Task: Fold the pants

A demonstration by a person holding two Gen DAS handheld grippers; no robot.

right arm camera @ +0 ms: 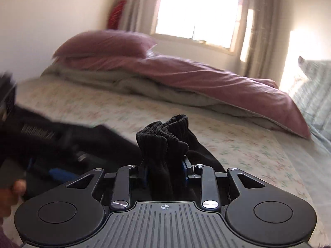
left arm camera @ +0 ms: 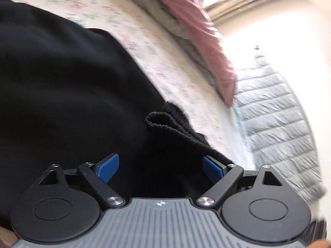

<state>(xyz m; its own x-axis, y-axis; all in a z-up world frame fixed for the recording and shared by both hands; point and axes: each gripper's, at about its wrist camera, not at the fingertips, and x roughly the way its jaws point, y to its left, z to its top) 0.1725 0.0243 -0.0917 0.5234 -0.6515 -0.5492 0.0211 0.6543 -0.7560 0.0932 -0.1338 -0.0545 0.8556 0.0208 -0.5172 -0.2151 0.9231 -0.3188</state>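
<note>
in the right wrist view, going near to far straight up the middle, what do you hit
right gripper shut on the black pants → floral bedsheet → grey blanket → pink duvet → window

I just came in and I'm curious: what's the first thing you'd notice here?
The black ribbed elastic waistband of the pants, bunched up and pinched in the right gripper, sticks up in the middle. Behind it a dusty pink duvet lies across the floral bed sheet. The left gripper is open over the black fabric.
</note>
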